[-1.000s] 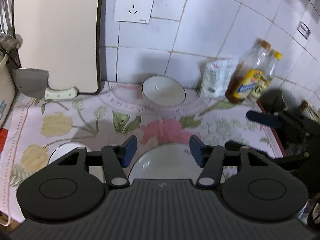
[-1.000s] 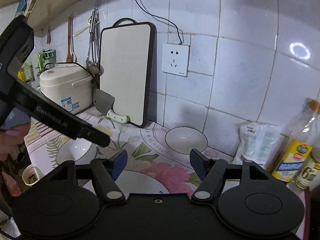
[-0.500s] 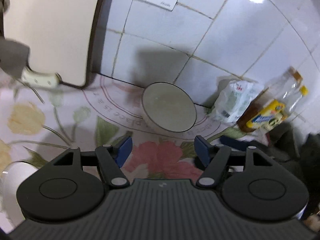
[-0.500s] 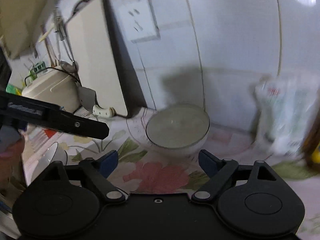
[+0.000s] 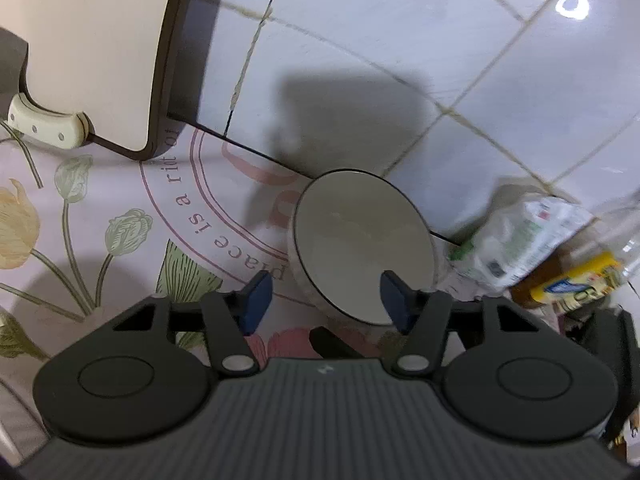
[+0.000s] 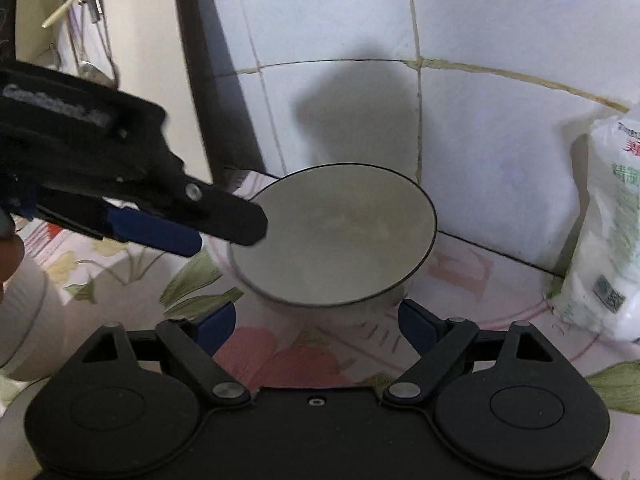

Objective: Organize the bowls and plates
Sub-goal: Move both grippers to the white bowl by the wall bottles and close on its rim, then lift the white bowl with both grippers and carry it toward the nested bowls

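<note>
The left gripper point(image 5: 326, 300) sat low in the middle of its own picture. Its two blue fingers point(image 5: 256, 300) were apart and had just been closing a bit. The white bowl point(image 5: 362, 246) with a dark rim was just past the fingers. One finger tip showed in front of the bowl's near edge and the other was off to the bowl's left. The fingers did not squeeze it.

In the right wrist picture, the right gripper point(image 6: 316, 326) was low in the middle too. Its fingers point(image 6: 416, 326) stood wide apart and had just been opening. The same bowl point(image 6: 334, 240) sat right above them in the middle of the frame, and nothing was between the fingers. The left gripper point(image 6: 192, 226) reached in from the left of that frame. Its dark finger lay over the bowl's left rim.

The bowl stood on a flowered cloth point(image 5: 100, 240) close to the white tiled wall point(image 5: 400, 60). A cutting board point(image 5: 92, 40) leaned on the wall at the upper left, and a knife handle point(image 5: 46, 128) lay beside it. A white bag point(image 6: 608, 232) stood at the right edge. A bottle point(image 5: 576, 276) with a yellow label stood at the right.
</note>
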A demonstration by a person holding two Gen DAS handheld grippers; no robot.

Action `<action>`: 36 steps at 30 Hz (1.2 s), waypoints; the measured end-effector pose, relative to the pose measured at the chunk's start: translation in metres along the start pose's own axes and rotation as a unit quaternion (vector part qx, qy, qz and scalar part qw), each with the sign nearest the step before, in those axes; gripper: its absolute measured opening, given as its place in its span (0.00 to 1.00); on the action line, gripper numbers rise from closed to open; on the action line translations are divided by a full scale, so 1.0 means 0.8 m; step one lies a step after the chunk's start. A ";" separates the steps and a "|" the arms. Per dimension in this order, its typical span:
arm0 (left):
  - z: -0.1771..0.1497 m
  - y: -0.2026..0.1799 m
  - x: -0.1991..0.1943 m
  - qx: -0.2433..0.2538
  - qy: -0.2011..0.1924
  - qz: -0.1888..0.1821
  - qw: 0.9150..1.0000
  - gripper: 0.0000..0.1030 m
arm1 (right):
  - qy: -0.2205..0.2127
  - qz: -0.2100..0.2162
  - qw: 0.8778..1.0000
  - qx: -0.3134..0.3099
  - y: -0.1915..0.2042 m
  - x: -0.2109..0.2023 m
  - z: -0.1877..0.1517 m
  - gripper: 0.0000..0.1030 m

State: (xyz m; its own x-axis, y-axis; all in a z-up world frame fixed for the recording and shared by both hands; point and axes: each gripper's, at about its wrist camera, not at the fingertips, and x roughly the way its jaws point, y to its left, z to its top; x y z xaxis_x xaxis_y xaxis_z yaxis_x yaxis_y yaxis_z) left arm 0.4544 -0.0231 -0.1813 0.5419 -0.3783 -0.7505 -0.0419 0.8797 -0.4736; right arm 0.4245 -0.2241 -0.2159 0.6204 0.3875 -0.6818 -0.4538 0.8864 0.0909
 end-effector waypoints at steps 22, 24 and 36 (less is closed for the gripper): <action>-0.014 0.009 0.033 -0.033 -0.017 0.003 0.999 0.21 | -0.023 -0.003 1.000 0.005 -0.011 0.025 -0.006 0.95; -0.016 0.004 0.026 -0.015 -0.020 0.007 1.000 0.21 | -0.023 -0.005 1.000 0.005 -0.007 0.019 -0.005 0.95; -0.029 -0.036 -0.071 0.060 -0.034 0.013 0.998 0.21 | -0.075 -0.023 0.997 -0.003 0.042 -0.062 0.000 0.95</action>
State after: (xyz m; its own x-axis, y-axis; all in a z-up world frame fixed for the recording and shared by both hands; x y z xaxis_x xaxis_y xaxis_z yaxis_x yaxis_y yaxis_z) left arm 0.4051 -0.0337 -0.1353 0.5974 -0.3382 -0.7272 0.0418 0.9186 -0.3929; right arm 0.3783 -0.2139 -0.1789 0.7292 0.3794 -0.5695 -0.4257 0.9031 0.0566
